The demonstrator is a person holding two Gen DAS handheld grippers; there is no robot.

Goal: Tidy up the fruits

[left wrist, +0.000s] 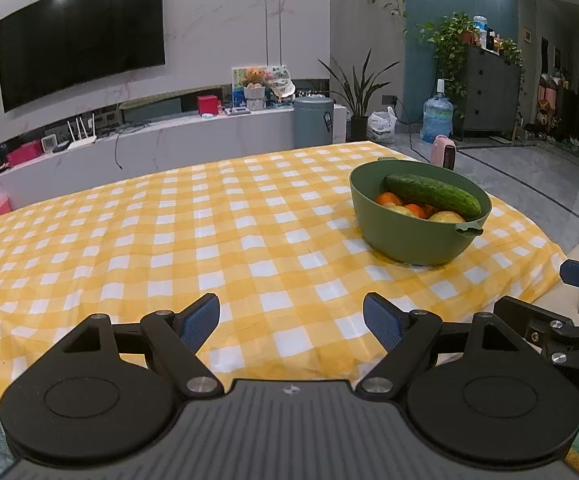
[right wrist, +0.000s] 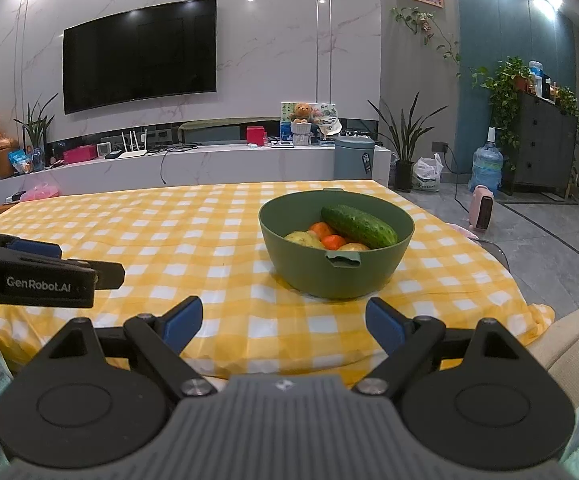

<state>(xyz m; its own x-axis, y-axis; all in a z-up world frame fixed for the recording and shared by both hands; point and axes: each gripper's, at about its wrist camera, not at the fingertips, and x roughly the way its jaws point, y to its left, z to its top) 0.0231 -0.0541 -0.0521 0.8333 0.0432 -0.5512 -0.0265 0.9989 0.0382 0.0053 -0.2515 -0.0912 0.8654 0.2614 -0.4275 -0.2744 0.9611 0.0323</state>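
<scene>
A green bowl [left wrist: 417,240] stands on the yellow checked tablecloth [left wrist: 169,232] at the right. In it lie a cucumber [left wrist: 431,194], orange fruits [left wrist: 388,199] and yellowish fruits [left wrist: 445,217]. The right wrist view shows the bowl [right wrist: 337,276] straight ahead, with the cucumber [right wrist: 359,226], orange fruits [right wrist: 321,230] and yellowish fruits [right wrist: 303,239]. My left gripper [left wrist: 291,320] is open and empty over the near table edge, left of the bowl. My right gripper [right wrist: 284,322] is open and empty, just short of the bowl.
The left gripper's body [right wrist: 45,276] shows at the left of the right wrist view; the right gripper's body [left wrist: 561,332] shows at the right of the left wrist view. A beige cushion [right wrist: 573,340] sits by the table's right corner. A TV wall and cabinet lie behind.
</scene>
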